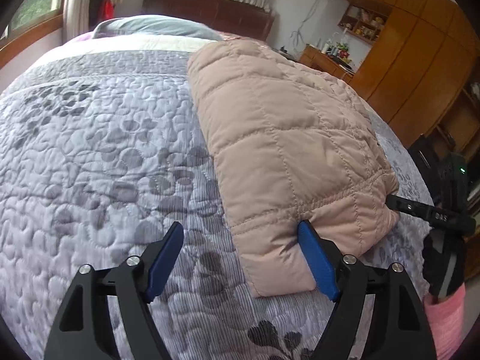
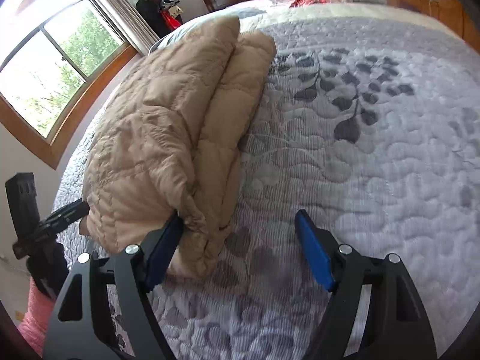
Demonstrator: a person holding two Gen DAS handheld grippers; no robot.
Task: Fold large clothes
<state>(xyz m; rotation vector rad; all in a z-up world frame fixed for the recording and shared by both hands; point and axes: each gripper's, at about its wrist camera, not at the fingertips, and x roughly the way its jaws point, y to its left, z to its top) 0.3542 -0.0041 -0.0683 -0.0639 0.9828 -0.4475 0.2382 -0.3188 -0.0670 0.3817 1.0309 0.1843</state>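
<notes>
1. While your left gripper (image 1: pixel 240 258) stands with its blue pads apart, nothing is clamped: the right-hand pad (image 1: pixel 315 258) sits against the near hem of the pink quilted jacket (image 1: pixel 285 138), the other pad over bare bedspread (image 1: pixel 90 150).
2. Left wrist view: the jacket lies folded into a long block on the bed, running away toward the headboard (image 1: pixel 207 9), to the right of your gripper. The right gripper's black fingers (image 1: pixel 426 213) poke in at the jacket's far near corner.
3. Handling guess: puffy, light, soft, slick shell; it will spring open unless pinched through all layers. Grab at the stitched hem corners, not the padded middle.
4. Right wrist view: right gripper (image 2: pixel 240 249) also spread, empty; its left pad (image 2: pixel 165 252) touches the stacked near edge of the jacket (image 2: pixel 156 138), the other hangs over bedspread (image 2: pixel 360 180).
5. Layers look doubled here, upper flap bulging over the lower.
6. Pose: both grippers tilt downward at the near hem, one per corner, your pink sleeve (image 2: pixel 33 321) low at the frame edge.
</notes>
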